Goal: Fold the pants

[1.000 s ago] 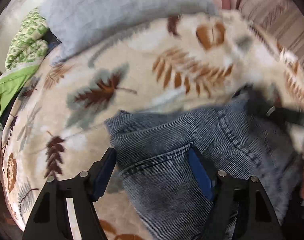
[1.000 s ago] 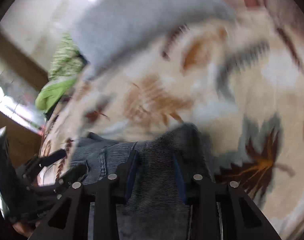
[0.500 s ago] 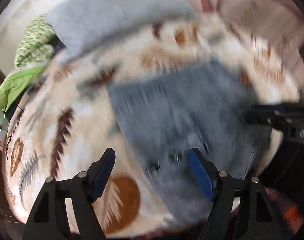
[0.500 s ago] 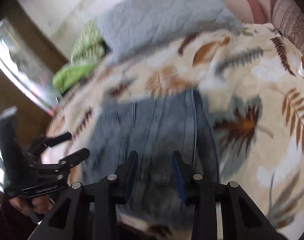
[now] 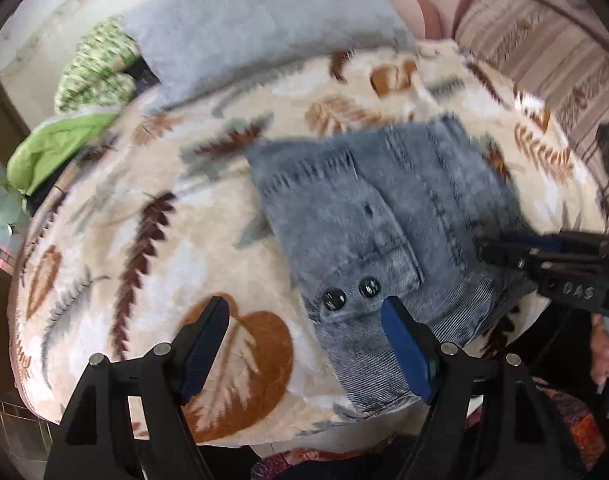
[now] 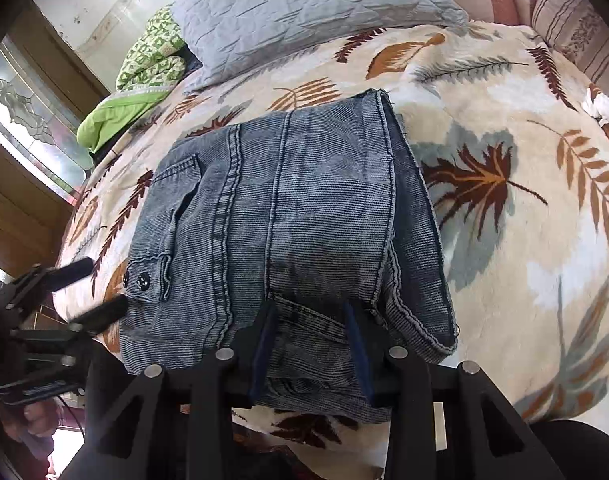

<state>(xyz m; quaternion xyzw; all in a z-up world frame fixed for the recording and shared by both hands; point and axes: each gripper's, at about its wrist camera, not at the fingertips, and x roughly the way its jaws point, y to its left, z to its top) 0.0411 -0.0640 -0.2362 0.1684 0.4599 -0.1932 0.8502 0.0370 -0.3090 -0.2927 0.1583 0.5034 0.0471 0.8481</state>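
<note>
The blue denim pants lie folded into a compact stack on the leaf-print blanket; they also show in the left wrist view, with two dark buttons near the front edge. My left gripper is open and empty, above the blanket at the stack's near left corner; it also shows in the right wrist view. My right gripper is open, its jaws apart over the near edge of the stack, holding nothing. It appears in the left wrist view at the stack's right side.
A grey quilted pillow lies at the far side of the bed. Green patterned bedding is bunched at the far left. A striped cushion sits far right. The bed's near edge drops off below my left gripper.
Both grippers have pulled back from the pants toward the near edge of the bed. The folded stack now lies farther ahead of the fingers, lying free on the blanket.
</note>
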